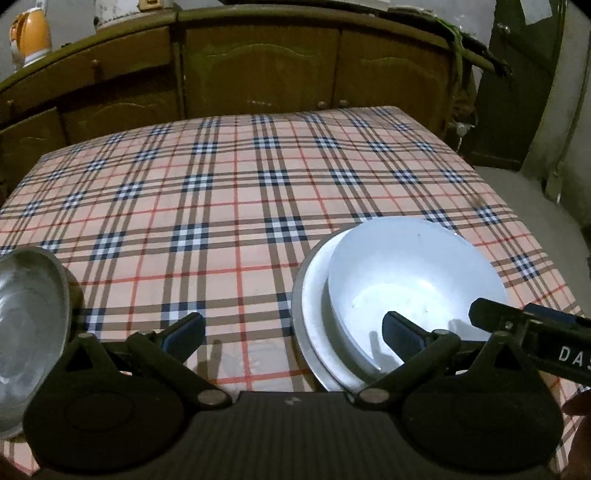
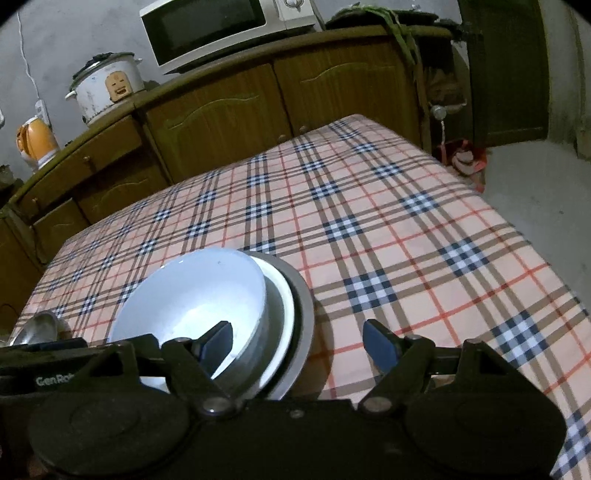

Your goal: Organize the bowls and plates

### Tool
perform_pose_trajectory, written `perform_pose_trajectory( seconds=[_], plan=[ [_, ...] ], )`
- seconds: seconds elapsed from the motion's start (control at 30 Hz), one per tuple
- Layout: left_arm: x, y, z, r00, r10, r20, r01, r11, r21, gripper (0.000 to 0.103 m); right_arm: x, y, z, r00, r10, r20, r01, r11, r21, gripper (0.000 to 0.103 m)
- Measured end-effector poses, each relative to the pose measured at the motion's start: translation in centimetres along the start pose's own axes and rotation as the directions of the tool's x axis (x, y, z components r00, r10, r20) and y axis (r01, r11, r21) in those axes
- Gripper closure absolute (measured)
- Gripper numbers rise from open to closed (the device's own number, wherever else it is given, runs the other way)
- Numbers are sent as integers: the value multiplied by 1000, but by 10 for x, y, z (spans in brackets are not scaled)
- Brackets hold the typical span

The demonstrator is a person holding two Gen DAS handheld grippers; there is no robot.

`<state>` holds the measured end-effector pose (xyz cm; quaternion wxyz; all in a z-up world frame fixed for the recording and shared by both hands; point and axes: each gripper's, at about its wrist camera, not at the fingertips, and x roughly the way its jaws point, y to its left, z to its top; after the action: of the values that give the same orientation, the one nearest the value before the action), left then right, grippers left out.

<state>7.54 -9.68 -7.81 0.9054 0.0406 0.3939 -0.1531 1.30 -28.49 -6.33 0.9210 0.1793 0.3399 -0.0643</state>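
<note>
- White bowl (image 1: 413, 280), the landmark for all entries, sat nested in a shallow white plate (image 1: 314, 314), which in turn lay on a wider grey plate (image 2: 304, 306); the stack stood on the near part of the plaid tablecloth (image 1: 236, 192). The bowl appeared empty apart from a bright reflection.
- Left gripper (image 1: 293, 336) hovered just left of the bowl, jaws spread wide and grasping nothing; its right pad (image 1: 400, 338) overlapped the bowl's near rim in the view, contact not determinable.
- Right gripper (image 2: 297, 343) hovered just right of the bowl, jaws likewise spread and empty; its left pad (image 2: 218, 343) lay over the bowl's near right wall, so that wall and the plates' rims fell between the jaws.
- Judged relation: the stack lay between the two grippers, the right one better placed, its gap straddling the bowl's rim. The bowl being round, no long axis constrained the approach.
- Metal bowl (image 1: 26, 325), empty as far as visible, stood well left of the white bowl, beyond the left gripper.
- Wooden cabinets (image 1: 258, 66) stood far behind the bowl, bearing a microwave (image 2: 218, 26), a rice cooker (image 2: 105, 85) and an orange kettle (image 2: 37, 142).
</note>
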Motion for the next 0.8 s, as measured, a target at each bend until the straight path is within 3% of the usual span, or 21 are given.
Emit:
perform_pose_trajectory(
  seconds=[0.5, 0.57, 0.7, 0.77, 0.8],
  plan=[
    [36, 1, 10, 999, -36, -32, 36, 999, 12, 0, 34, -12, 4, 995, 64, -71, -59, 996, 71, 18],
    [40, 2, 12, 998, -60, -30, 60, 998, 5, 0, 39, -13, 5, 994, 82, -76, -75, 994, 84, 26],
    [44, -1, 13, 993, -121, -14, 121, 993, 5, 14, 45, -8, 7, 987, 135, -81, -127, 987, 93, 45],
    [43, -3, 14, 989, -147, -8, 147, 989, 7, 25, 46, -5, 7, 988, 128, -82, -120, 988, 101, 45],
    [42, -5, 14, 987, -161, -7, 161, 987, 12, 36, 46, -5, 8, 989, 127, -82, -119, 988, 100, 45]
  ],
)
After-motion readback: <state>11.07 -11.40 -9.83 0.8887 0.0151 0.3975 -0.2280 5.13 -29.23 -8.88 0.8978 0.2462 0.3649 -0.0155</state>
